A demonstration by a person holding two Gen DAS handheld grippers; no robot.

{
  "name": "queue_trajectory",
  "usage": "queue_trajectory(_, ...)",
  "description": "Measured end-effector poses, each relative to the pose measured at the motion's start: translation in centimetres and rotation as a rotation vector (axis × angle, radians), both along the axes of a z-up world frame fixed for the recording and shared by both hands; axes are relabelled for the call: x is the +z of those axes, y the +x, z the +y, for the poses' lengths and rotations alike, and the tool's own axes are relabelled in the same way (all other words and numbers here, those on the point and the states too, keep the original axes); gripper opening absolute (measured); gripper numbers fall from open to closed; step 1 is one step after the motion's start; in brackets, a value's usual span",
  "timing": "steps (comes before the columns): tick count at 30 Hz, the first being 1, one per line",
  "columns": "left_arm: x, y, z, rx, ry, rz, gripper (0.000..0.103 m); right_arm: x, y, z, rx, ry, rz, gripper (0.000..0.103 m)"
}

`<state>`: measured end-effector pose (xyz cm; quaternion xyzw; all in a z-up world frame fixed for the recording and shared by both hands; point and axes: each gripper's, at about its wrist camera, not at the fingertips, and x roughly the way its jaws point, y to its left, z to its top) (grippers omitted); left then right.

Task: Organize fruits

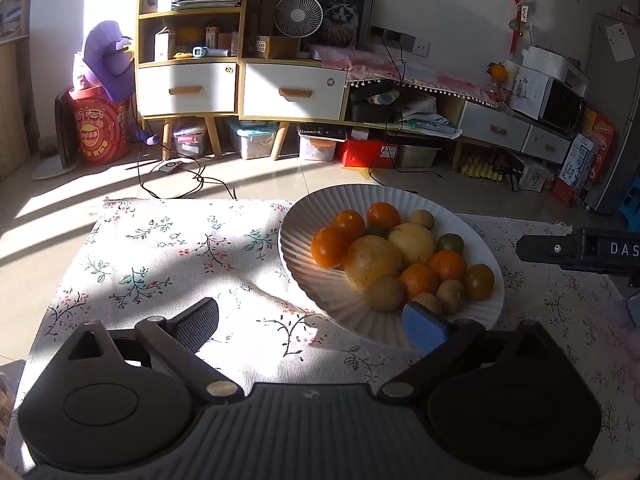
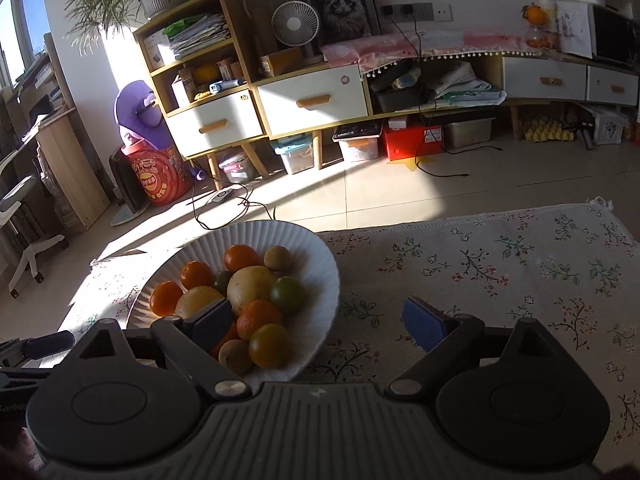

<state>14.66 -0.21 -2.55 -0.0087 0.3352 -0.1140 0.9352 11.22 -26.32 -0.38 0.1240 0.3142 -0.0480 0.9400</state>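
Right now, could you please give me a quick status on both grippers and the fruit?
Left gripper open, empty. Right gripper open, empty, at the plate. Fruit all piled on the plate, none lifted. Nothing in the way.

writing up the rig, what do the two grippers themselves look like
Both match: the left gripper and right gripper have a grey ribbed body, black rounded housings with disc caps, black linkage arms with silver pivot pins, one dark textured pad and one blue pad. White lettering "DAS" shows on the right gripper's side. No cables or sleeves visible.
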Motion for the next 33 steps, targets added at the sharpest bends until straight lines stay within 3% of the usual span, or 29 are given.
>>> queue_trajectory(10,-0.3,-3.8,0.3,0.032,0.04,0.085,0.093,-0.4,-4.1,0.8,-0.015,0.015,0.046,0.097)
queue_trajectory(23,-0.1,-8.1,0.7,0.149,0.073,0.213,0.093,-0.2,-9.2,4.5,-0.047,-0.07,0.139,0.099)
queue_trajectory(30,0.0,-9.3,-0.1,0.159,0.138,0.211,0.093,-1.1,-10.5,6.5,-0.054,-0.188,0.185,0.101)
queue_trajectory(33,0.1,-9.7,-0.9,0.147,0.158,0.2,0.093,-1.3,-10.6,6.5,-0.063,-0.189,0.19,0.102)
